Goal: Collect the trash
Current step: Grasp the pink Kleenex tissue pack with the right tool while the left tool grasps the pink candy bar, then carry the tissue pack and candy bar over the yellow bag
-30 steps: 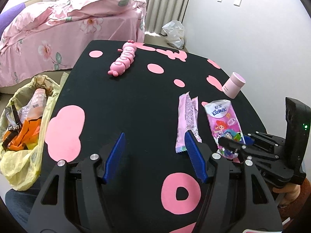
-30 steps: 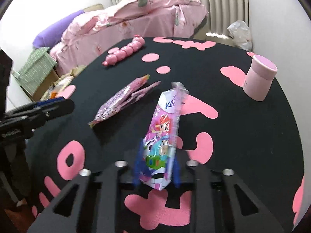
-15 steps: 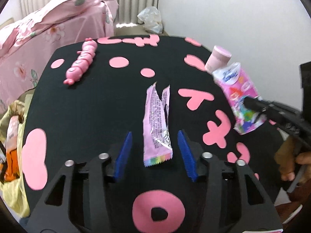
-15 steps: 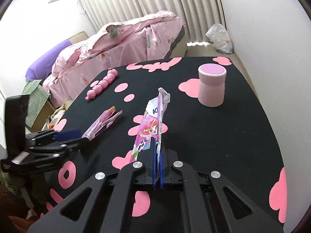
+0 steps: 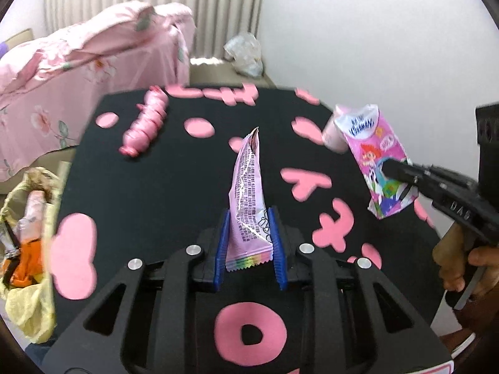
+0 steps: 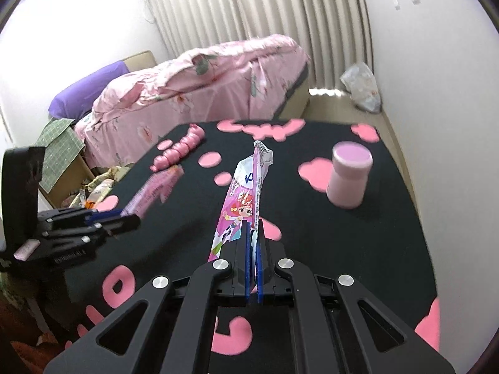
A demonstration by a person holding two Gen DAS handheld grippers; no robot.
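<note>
Over on the left the yellow trash bag point(image 5: 28, 296) slumps beside the table point(image 5: 149, 187), and the left gripper point(image 5: 248, 240) is closing on the pink snack wrapper point(image 5: 248, 193), which stands up off the tabletop. The grip sits low on slippery film, so the wrapper could slide out on the way over. The right gripper point(image 6: 253, 249) is clamped tight on the tissue pack point(image 6: 246, 193) in the air, and its floppy top could catch the bag's sagging rim.
</note>
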